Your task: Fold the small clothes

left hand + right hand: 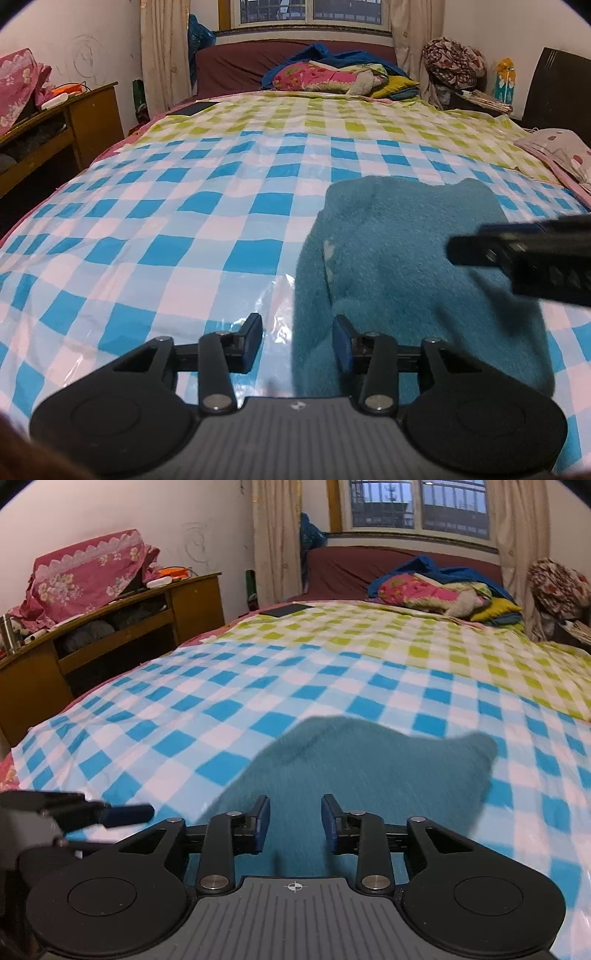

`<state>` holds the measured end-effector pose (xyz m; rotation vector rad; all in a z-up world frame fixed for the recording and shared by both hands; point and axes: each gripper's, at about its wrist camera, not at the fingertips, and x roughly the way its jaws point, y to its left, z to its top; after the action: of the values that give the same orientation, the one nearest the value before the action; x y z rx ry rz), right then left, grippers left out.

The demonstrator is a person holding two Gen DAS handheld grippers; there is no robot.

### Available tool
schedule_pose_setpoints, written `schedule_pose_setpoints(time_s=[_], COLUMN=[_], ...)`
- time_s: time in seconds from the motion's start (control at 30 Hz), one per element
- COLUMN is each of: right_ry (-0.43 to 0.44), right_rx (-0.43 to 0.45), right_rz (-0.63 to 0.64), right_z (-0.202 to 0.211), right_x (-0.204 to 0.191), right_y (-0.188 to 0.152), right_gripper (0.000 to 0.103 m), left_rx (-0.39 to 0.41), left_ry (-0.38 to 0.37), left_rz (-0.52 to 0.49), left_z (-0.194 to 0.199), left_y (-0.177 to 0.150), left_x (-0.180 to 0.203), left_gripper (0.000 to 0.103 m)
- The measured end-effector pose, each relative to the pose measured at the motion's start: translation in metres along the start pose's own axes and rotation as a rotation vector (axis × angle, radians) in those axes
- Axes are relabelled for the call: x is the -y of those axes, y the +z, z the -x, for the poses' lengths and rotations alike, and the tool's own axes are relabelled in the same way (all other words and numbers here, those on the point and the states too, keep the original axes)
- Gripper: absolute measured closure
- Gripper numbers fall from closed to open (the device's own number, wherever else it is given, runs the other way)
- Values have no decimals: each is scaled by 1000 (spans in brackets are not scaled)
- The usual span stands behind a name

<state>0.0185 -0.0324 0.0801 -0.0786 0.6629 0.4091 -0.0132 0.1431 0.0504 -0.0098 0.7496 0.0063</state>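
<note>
Now, going from the left of the bed to the right: the near left stretch of the checked plastic cover lies bare, shiny and a little wrinkled. The left tongs hang over the left edge of the teal fleece garment, pads parted with nothing between them; one pad sits over the cover, the other over the fleece. They are released, gripping nothing.

The garment itself lies on the blue-checked part of the cover, right of the middle and near the front edge. It looks already doubled over, with a thick rolled seam running down its left side and two rounded corners at the far end.

Further right, the right tongs hover above the near middle of the garment, also parted and empty.

To my eye a fold has just been laid and both pairs have let go. To do this step well, I would lift both straight clear so no pad drags the fuzzy cloth back open. That cover looks slick, so a sideways tug would likely slide the whole bundle. For the next fold, I would take the two near corners level with each other, pinch all layers together, and carry them evenly toward the far edge.
</note>
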Motion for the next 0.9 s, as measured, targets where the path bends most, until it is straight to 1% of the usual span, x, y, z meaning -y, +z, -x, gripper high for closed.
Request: schedule_pose_setpoints(time_s=[0.03, 0.1, 0.17, 0.23, 0.27, 0.3, 0.4, 0.5, 0.73, 0.8, 0.83, 0.9], right_ry=[-6, -45, -72, -93, -100, -105, -124, -149, -194, -208, -213, -223], right_rx=[-3, -11, -23, -35, -39, -42, -42, -43, -66, -66, -67, -70], right_rz=[-3, -8, -8, -10, -18, -28, -37, -41, -79, -81, -83, -86], right_z=[6, 15, 21, 26, 29, 32, 38, 44, 52, 54, 55, 56], right_x=[1, 1, 1, 1, 2, 3, 4, 5, 12, 13, 13, 13], right_y=[-5, -17, -28, -38, -42, -45, -52, -58, -77, -81, -84, -88], right_gripper=[68, 63, 62, 61, 60, 58, 51, 48, 41, 38, 36, 35], left_rx=[-1, -4, -8, -11, -12, -10, -9, -21, -56, -62, -65, -71], left_ry=[6, 17, 32, 41, 37, 33, 33, 38, 43, 57, 60, 45], left_rz=[-4, -9, -13, -20, -21, -21, -22, -21, -23, -38, -45, -48], left_z=[2, 6, 8, 11, 13, 16, 21, 23, 19, 18, 17, 15], left_y=[-2, -7, -11, -14, -16, -18, -25, -31, -42, -44, -45, -47], left_x=[2, 5, 9, 13, 14, 16, 19, 23, 32, 37, 38, 41], left_gripper=[53, 50, 47, 38, 30, 28, 27, 23, 20, 15, 14, 14])
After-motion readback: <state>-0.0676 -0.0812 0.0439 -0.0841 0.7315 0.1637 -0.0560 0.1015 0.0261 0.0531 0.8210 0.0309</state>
